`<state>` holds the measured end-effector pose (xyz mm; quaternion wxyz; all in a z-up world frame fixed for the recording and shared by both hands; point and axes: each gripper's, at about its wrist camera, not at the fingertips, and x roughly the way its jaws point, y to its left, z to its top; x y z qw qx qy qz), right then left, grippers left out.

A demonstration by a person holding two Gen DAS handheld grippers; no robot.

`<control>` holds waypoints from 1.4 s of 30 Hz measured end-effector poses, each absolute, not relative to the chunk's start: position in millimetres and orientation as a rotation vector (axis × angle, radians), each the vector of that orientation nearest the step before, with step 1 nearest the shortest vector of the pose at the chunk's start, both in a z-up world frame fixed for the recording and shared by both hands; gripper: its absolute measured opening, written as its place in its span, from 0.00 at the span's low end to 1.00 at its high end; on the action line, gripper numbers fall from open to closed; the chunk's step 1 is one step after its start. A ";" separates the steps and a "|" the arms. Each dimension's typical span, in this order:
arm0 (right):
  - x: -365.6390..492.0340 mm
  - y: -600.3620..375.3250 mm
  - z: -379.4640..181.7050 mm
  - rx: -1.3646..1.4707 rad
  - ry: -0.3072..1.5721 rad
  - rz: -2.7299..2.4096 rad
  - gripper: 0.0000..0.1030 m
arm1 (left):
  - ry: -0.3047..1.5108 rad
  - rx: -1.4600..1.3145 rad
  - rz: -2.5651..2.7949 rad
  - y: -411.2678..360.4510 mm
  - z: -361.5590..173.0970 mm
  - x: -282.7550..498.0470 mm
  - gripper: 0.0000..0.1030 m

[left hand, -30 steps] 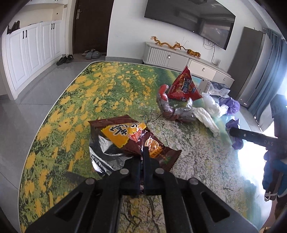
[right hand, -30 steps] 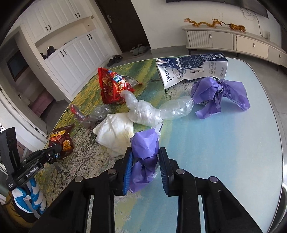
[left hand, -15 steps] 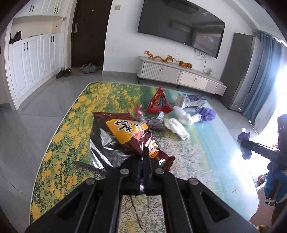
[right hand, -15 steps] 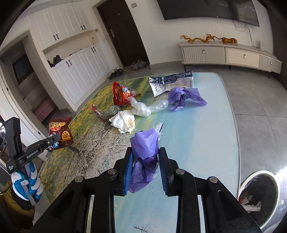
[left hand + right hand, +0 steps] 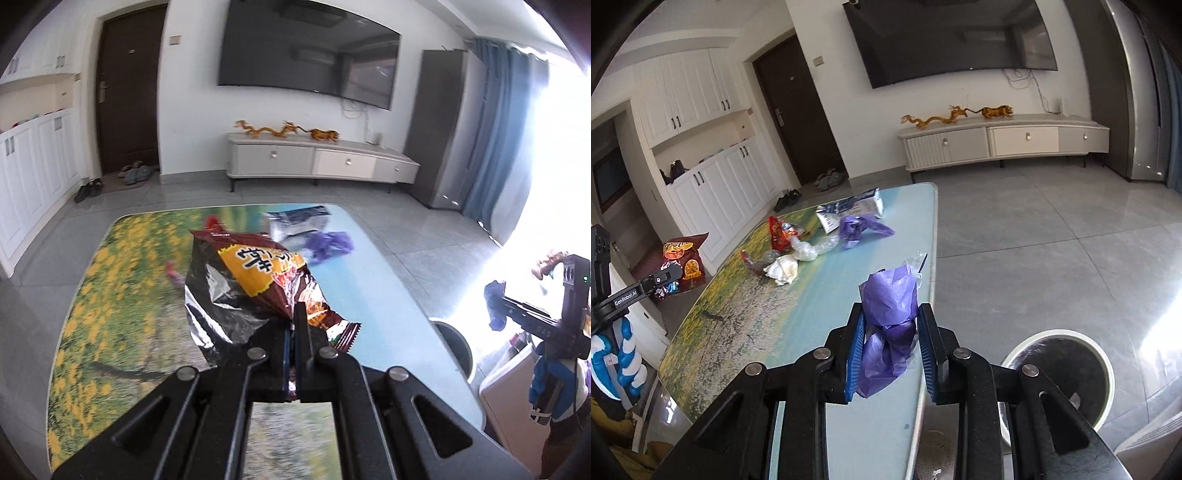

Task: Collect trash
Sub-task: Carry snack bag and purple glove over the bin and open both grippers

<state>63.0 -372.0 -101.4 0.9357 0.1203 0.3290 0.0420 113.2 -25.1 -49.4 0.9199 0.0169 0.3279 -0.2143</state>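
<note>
My left gripper [image 5: 295,314] is shut on a brown snack bag [image 5: 255,284] with a yellow label and holds it high above the table; the bag also shows in the right wrist view [image 5: 681,264]. My right gripper [image 5: 890,321] is shut on a crumpled purple plastic bag [image 5: 890,321] and holds it above the table's right edge. A round trash bin [image 5: 1067,373] with a white rim stands on the floor to the lower right of it. On the table [image 5: 798,317] lie a red snack bag [image 5: 781,232], a white wad [image 5: 783,267], clear plastic [image 5: 816,249], a second purple bag [image 5: 860,227] and a milk carton [image 5: 849,212].
The table has a flower-and-sky print and stands on a grey tiled floor [image 5: 1034,229]. A white TV cabinet [image 5: 997,142] runs along the far wall under a wall TV. White cupboards [image 5: 713,184] and a dark door [image 5: 798,110] are at the left.
Both grippers have risen and pulled back from the table with their loads. The right gripper has swung right, so the trash bin now shows larger below it.
</note>
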 end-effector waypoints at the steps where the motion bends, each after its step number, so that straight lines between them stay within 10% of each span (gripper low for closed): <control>1: 58.2 -384.0 -104.0 0.253 0.669 0.062 0.27 | 0.681 0.047 -0.467 -39.1 -49.2 113.0 0.01; 18: 31.3 -541.8 -213.2 0.504 0.806 -0.181 0.27 | 0.884 0.403 -0.889 -326.8 -127.6 98.8 0.01; 33: 54.3 -577.9 -266.1 0.569 0.885 -0.242 0.31 | 1.040 0.435 -0.926 -423.9 -193.0 132.3 0.06; 38: 57.6 -579.5 -269.5 0.568 0.896 -0.258 0.45 | 1.054 0.387 -0.922 -424.7 -193.5 141.9 0.41; 42: 54.2 -577.1 -265.2 0.559 0.892 -0.272 0.45 | 1.047 0.333 -0.941 -417.3 -185.2 142.9 0.42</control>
